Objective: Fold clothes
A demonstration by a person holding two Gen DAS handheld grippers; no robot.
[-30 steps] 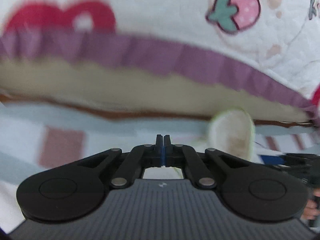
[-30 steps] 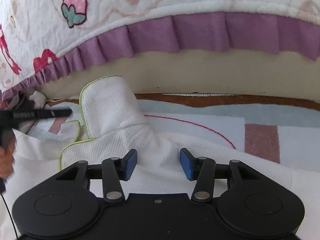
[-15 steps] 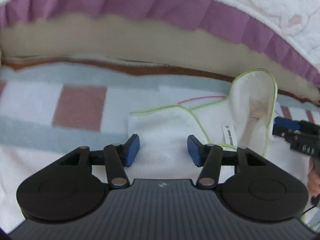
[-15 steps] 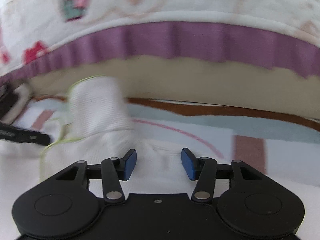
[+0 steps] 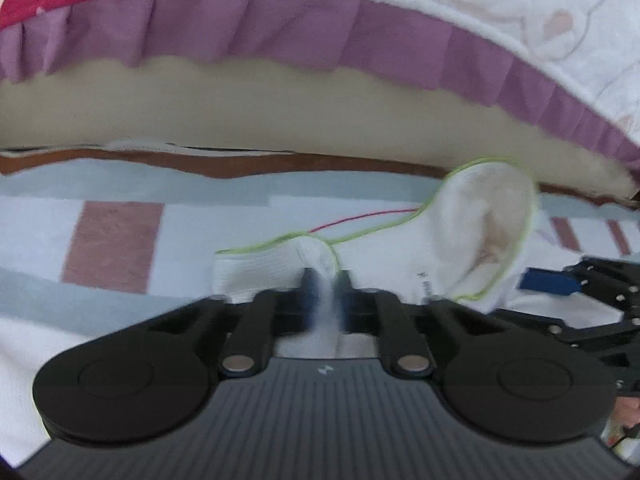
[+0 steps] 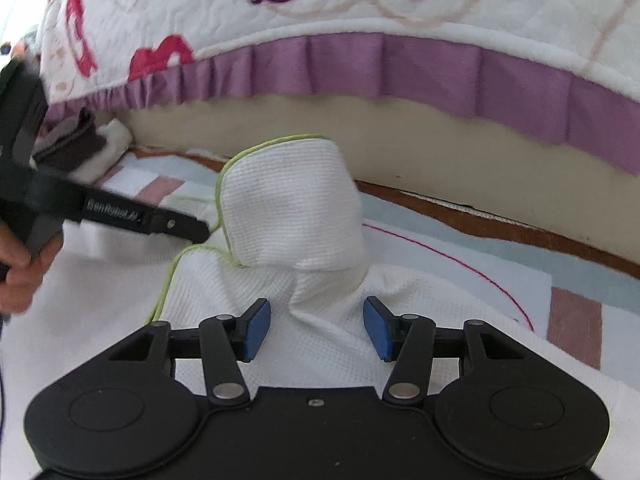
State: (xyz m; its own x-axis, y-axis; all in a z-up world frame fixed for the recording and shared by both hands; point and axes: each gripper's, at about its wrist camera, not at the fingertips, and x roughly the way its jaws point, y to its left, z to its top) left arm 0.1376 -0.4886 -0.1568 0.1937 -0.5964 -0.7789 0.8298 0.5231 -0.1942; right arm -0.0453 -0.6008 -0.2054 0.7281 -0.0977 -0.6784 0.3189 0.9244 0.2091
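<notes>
White hooded garment [image 6: 304, 216] with lime-green piping lies spread on the striped blanket [image 5: 120, 236], right up against the foot of a cream cushion edge topped by a quilt [image 6: 360, 8] with a purple frill [image 5: 280, 28]. Its hood stands up in a soft rounded lump, opening turned toward the left wrist camera, ribbed back turned toward the right one.

Left gripper [image 5: 326, 300] is down at the cloth, and its jaws have just been closing: they stand pinched tight on a fold of the garment's white fabric near the green-trimmed edge, with cloth bunched up between the blue pads (the picture is smeared just there, but the fabric clearly runs into the gap). From the right wrist view that same gripper shows as a black bar reaching in from the left, a hand [image 6: 20, 264] wrapped round its handle.

Right gripper [image 6: 316, 330] hangs over the body of the garment just below the hood, jaws standing well apart, blue pads [image 6: 256, 330] on either side of a raised crease but not pressing it. Nothing is gripped there.

Behind the hood, off to the left, a dark brownish cloth [image 6: 72, 142] sits tucked under the frill.
</notes>
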